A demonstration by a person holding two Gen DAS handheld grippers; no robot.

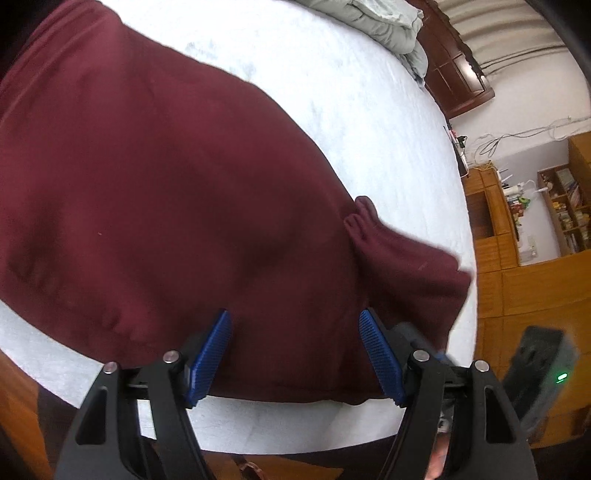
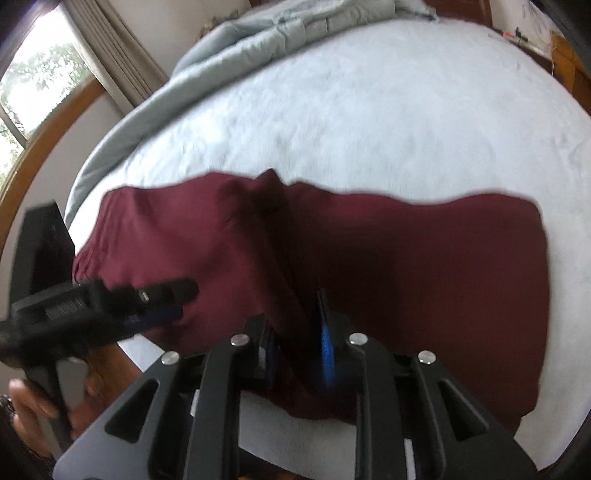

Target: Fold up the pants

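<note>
Pants (image 2: pixel 406 266) fold in right gripper (image 2: pixel 299 332)

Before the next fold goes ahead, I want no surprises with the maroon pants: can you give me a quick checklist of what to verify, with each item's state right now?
1. Right gripper grips the pants: ok, a raised ridge of cloth runs between its closed fingers.
2. Left gripper grips cloth: not ok, its blue pads stand apart over the fabric, holding nothing.
3. Pants lie on the white bed surface: ok, though the near edge sits close to the bed's edge.
4. Fabric lies smooth: not ok, a bunched fold shows near the right end.
5. Grey quilt keeps clear: ok, it lies at the far side, apart from the pants.
</note>
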